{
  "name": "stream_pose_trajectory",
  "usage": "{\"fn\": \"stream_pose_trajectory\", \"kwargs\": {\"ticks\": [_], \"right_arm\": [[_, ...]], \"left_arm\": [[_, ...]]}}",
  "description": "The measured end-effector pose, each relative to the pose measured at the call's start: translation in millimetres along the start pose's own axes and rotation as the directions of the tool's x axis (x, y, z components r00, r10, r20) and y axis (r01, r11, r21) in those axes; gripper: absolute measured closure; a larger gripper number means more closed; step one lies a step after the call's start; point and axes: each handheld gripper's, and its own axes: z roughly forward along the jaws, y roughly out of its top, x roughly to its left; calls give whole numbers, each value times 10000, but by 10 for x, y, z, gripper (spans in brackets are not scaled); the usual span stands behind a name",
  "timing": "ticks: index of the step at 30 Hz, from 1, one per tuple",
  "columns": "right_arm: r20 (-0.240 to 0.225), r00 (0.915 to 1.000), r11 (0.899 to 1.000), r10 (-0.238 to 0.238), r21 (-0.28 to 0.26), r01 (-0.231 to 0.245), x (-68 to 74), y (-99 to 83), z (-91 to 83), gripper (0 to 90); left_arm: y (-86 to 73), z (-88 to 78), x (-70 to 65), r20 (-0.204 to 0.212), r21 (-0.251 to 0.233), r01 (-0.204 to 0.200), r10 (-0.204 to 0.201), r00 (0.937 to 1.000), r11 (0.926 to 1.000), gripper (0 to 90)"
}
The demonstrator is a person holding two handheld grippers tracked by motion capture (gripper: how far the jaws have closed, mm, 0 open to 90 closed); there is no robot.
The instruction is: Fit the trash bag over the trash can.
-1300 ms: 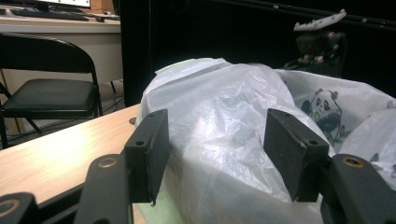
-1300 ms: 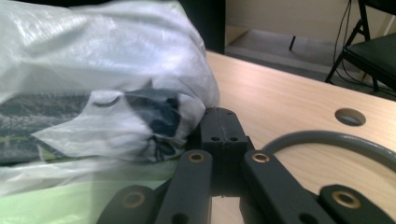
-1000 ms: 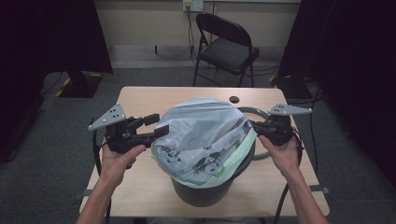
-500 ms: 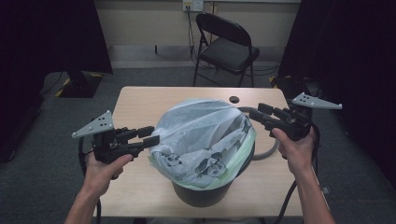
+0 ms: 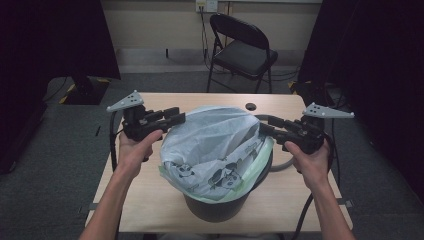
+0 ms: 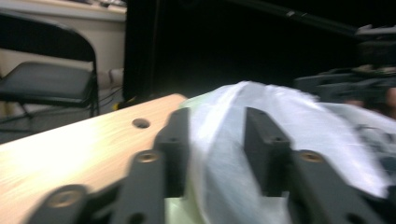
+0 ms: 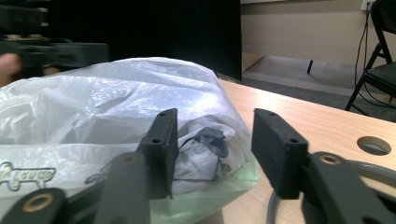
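Wooden table [image 5: 150, 200] bears a bagged bin [image 5: 220, 210]; left hand-held gripper [image 5: 172, 117] closing around bag [image 5: 215, 145], right [image 5: 267, 127] spread.

Wood table [image 5: 150, 200] – black bin [image 5: 220, 207] w/ bag [image 5: 215, 145].

Thin, crinkled, translucent white plastic bag [image 5: 220, 145] over pale green liner [image 5: 250, 177]; smooth matt black plastic bin [image 5: 220, 210]; light, satin wood-grain tabletop [image 5: 150, 195].

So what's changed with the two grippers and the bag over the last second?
The right gripper let go of the bag at the bin's right rim and now sits open beside it. The left gripper pulled off, then came back farther along the rim, its jaws closing around a fold of plastic. Bag, bin and table stayed put.
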Motion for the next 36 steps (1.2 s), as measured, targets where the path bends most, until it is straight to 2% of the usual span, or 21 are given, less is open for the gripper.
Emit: {"fn": "stream_pose_trajectory", "kwargs": {"ticks": [1,5,6,7,8,13,16,18,20,21,22,23,24,25,26,28,29,30,31,34,36], "right_arm": [[4,10000,10000,7,-29,-7,6,-2,-12,481],[91,10000,10000,-33,-50,33,13,-12,-56,444],[110,9999,10000,-28,-38,29,13,-13,-67,438],[151,9999,10000,-11,-68,12,12,-14,-79,429],[175,9998,10000,-29,-67,30,12,-12,-88,425],[258,9997,10000,55,-45,-54,25,12,-98,369],[212,9998,10000,-25,-25,25,58,25,-102,351],[142,9999,10000,-46,2,46,76,39,-97,342],[89,9999,9999,-100,17,100,100,57,-83,331],[31,9999,9999,-153,56,153,117,65,-71,326],[57,9998,9998,-189,102,189,135,75,-55,320],[10,9998,9997,-214,143,214,151,83,-37,315],[-12,9996,9994,-283,219,283,168,88,-14,315],[73,9994,9986,-350,390,347,187,90,10,319],[196,9990,9981,-397,486,387,202,86,28,349],[123,9982,9965,-593,595,585,211,69,33,528],[196,9979,9963,-620,606,607,209,58,27,597],[334,9971,9960,-678,600,658,202,48,16,677],[455,9963,9960,-722,556,697,193,38,-5,753],[399,9968,9975,-697,137,692,152,23,-94,897],[507,9961,9973,-719,159,711,136,21,-138,900]], "left_arm": [[-13,15,3,-54,0,-31,31,10000,10000,741],[-49,-32,26,-35,-194,74,-74,10000,9998,811],[-53,-118,35,-78,-399,147,-150,9999,9991,883],[-56,-152,37,-21,-320,155,-156,9999,9994,900],[-67,-186,26,128,-308,198,-194,9997,9993,900],[-104,-331,-120,86,-185,-231,233,9997,9996,900],[-216,-537,-314,531,-181,-479,488,9974,9987,900],[-252,-631,-416,738,-159,-639,649,9952,9978,883],[-264,-695,-485,1173,-300,-649,680,9908,9974,841],[-250,-711,-513,1017,-335,-883,913,9906,9955,808],[-228,-712,-531,646,-366,-1158,1180,9909,9926,769],[-228,-712,-531,646,-366,-1158,1180,9909,9926,719],[-163,-696,-484,210,-637,-888,903,9957,9940,656],[-136,-673,-448,147,-768,-772,786,9968,9941,624],[-116,-637,-415,-17,-818,-762,763,9971,9937,613],[-106,-536,-335,-293,-672,-565,546,9981,9961,580],[-106,-536,-335,-293,-672,-565,546,9981,9961,580],[-128,-428,-273,-307,-567,-246,229,9993,9981,581],[-142,-390,-251,-413,-527,-214,193,9990,9984,595],[-182,-313,-205,-412,-559,58,-81,9991,9984,636],[-195,-305,-176,-390,-606,210,-234,9990,9979,675]]}}
